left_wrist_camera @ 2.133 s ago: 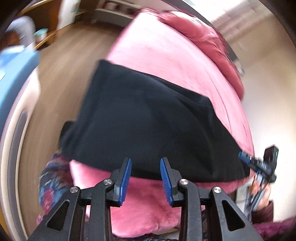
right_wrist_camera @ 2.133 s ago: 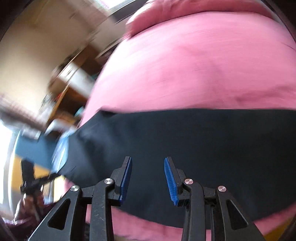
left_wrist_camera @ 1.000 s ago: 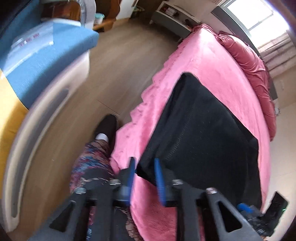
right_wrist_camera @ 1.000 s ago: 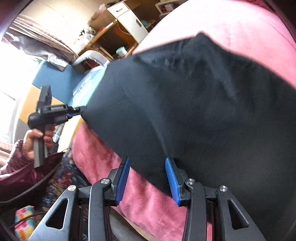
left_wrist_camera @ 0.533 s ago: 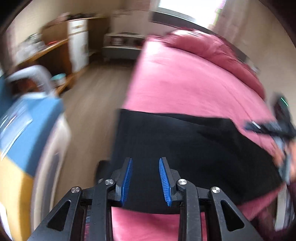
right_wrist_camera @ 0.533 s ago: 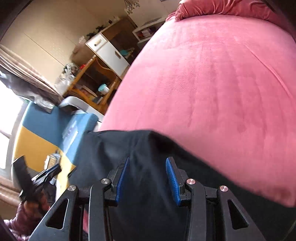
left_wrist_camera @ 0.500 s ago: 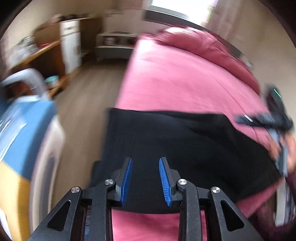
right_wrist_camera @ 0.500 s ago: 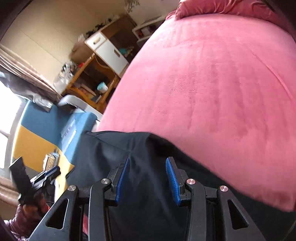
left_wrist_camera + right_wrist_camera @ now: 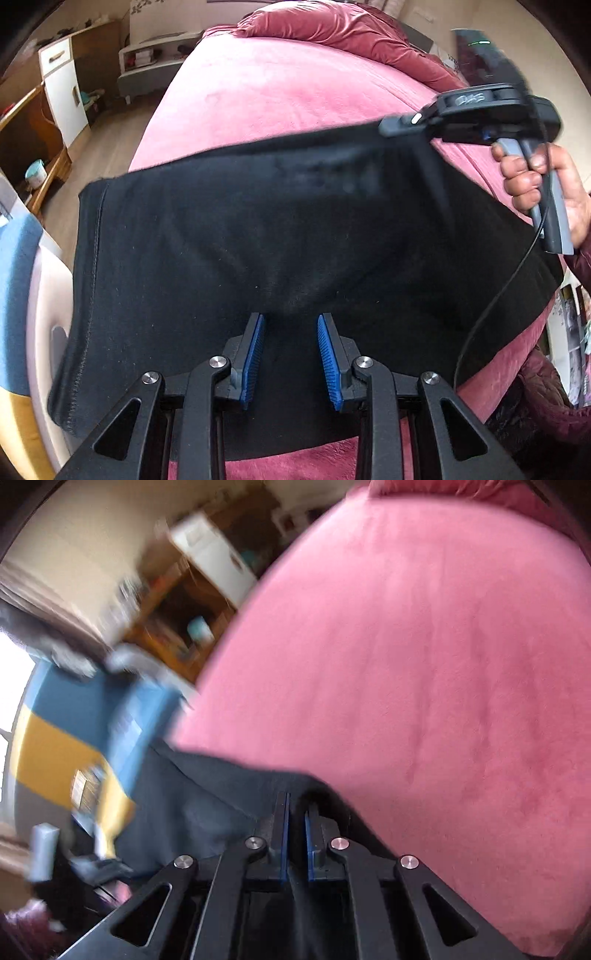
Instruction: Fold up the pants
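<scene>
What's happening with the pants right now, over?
Right claw shut on pants far edge. Left claw open over near edge. Pants lie across bed. Nothing in the way.

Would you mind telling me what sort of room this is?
Most likely a bedroom: a bed with a pink cover, a red pillow at its head, and a white cabinet alongside.

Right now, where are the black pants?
The pants lie spread across the near end of the pink bed. The right gripper pinches their far edge, and the open left gripper hovers over the middle.
</scene>
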`<state>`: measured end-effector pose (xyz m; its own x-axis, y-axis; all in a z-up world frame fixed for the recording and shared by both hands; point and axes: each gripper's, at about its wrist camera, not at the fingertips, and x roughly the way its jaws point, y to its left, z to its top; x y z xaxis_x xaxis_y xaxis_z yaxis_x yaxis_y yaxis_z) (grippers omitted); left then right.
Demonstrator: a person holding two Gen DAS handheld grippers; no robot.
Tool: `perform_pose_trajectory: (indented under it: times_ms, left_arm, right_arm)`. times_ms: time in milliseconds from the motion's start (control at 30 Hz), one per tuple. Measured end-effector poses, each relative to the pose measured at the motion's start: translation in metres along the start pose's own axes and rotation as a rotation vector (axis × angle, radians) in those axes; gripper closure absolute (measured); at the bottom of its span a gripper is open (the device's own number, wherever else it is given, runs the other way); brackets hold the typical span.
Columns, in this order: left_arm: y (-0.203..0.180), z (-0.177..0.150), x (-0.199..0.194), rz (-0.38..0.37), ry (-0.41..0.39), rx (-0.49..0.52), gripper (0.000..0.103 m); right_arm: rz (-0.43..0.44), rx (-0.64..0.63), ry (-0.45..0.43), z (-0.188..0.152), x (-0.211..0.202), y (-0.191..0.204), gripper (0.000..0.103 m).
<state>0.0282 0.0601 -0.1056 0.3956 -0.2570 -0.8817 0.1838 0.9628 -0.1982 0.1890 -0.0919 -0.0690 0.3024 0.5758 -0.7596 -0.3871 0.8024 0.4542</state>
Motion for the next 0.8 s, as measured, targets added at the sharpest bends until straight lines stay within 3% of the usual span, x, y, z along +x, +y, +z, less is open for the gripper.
perform_pose_trajectory:
  times_ms: [167, 333, 533, 700, 800]
  left_arm:
    - [0.008, 0.000, -0.001, -0.010, 0.008, -0.029, 0.073]
    - [0.041, 0.011, -0.022, -0.121, -0.050, -0.189, 0.073]
    - [0.106, 0.039, -0.029, -0.063, -0.134, -0.345, 0.072]
    - [0.159, 0.044, -0.016, 0.005, -0.133, -0.477, 0.072]
    - [0.177, 0.046, -0.001, 0.053, -0.111, -0.537, 0.072]
  right_arm:
    - [-0.084, 0.025, 0.042, -0.008, 0.025, -0.020, 0.097]
    - [-0.081, 0.046, 0.016, -0.015, 0.024, -0.025, 0.097]
    - [-0.095, 0.055, 0.001, -0.016, 0.011, -0.019, 0.088]
    - [-0.168, 0.034, -0.067, -0.027, -0.017, -0.007, 0.057]
    - [-0.167, 0.039, -0.113, -0.041, -0.044, -0.003, 0.057]
